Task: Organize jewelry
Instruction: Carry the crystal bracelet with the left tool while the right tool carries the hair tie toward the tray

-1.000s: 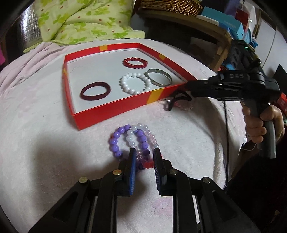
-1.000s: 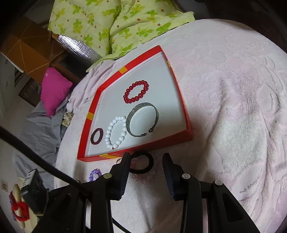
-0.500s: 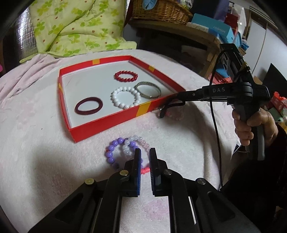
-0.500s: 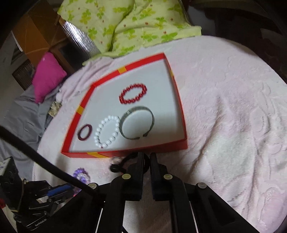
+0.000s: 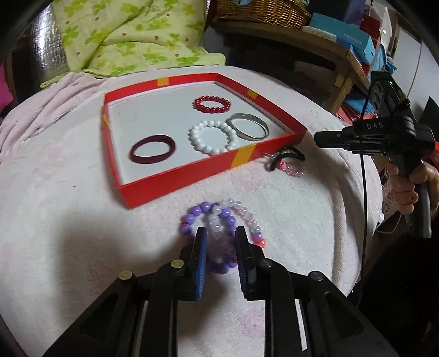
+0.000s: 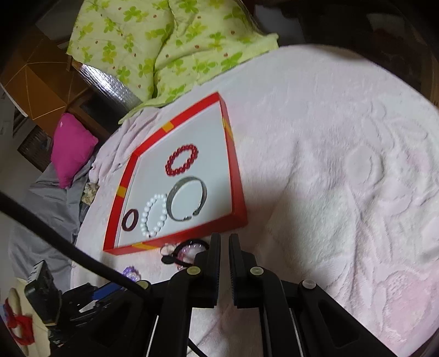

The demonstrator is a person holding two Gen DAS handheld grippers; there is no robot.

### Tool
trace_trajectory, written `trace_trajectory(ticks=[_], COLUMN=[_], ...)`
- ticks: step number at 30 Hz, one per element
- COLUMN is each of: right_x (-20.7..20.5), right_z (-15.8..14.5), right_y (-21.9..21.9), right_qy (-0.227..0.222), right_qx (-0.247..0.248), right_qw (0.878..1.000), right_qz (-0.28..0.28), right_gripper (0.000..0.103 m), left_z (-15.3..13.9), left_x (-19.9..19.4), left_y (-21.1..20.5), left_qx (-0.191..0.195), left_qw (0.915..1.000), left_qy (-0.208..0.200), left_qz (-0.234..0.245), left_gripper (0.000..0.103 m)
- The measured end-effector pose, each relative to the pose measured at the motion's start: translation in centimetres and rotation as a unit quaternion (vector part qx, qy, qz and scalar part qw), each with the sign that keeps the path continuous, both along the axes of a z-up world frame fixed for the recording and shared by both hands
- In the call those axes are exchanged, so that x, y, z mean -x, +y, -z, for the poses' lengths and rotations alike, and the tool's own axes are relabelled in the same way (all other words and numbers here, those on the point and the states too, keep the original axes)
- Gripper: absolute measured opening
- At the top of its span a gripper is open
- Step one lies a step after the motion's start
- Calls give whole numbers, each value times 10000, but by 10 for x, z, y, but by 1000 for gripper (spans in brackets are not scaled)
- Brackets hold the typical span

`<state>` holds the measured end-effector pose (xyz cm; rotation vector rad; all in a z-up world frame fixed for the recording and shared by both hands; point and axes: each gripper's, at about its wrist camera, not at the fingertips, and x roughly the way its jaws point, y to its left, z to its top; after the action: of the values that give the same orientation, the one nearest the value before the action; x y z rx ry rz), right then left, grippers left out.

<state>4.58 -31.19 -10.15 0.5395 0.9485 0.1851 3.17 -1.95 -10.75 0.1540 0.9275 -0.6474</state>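
Note:
A red tray [image 5: 192, 175] [image 6: 181, 236] on the pink blanket holds a red bead bracelet [image 5: 211, 104], a silver bangle [image 5: 263, 129], a white pearl bracelet [image 5: 193, 136] and a dark maroon ring [image 5: 152, 137]. My left gripper [image 5: 221, 239] stands over a heap of purple beads [image 5: 192, 217] and pale pink beads [image 5: 238, 208]. Its jaws are opening, with the beads lying between them. A black hair tie [image 5: 290, 155] [image 6: 178, 250] and a clear pink bracelet [image 5: 293, 170] lie against the tray's near wall. My right gripper [image 6: 224, 237] [image 5: 315, 137] is shut beside the tie, nothing between its pads.
A green floral quilt [image 5: 123, 35] lies behind the tray, with a magenta pillow [image 6: 71, 148] off the bed's side. A wicker basket [image 5: 260, 11] and shelves of boxes [image 5: 354, 41] stand at the right, past the blanket's edge. A hand [image 5: 403, 189] holds the right gripper's handle.
The left jaws narrowed over the bead heap, then spread again around it. The right gripper shut near the black tie and drew back from it without it.

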Motion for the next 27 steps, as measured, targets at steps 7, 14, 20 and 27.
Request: trace_trajectory(ticks=[7, 14, 20, 27], right_x=[-3, -6, -12, -17], right_z=[2, 11, 27, 46], right_y=[17, 27, 31, 22], right_qy=[153, 304, 639, 986], right_qx=[-96, -1370, -1883, -2409], right_qw=[9990, 9875, 9791, 9653], right_qz=[-407, -719, -427, 219], right_gripper=[9, 11, 12, 19], left_z=[8, -3, -18, -22], left_x=[-3, -2, 4, 12], left_y=[-5, -4, 1, 6], left_qx=[-57, 113, 376, 502], left_qw=[9999, 9999, 9991, 9983], left_qy=[111, -41, -188, -200], left_qz=[-45, -69, 41, 196], left_gripper=[18, 10, 8, 8])
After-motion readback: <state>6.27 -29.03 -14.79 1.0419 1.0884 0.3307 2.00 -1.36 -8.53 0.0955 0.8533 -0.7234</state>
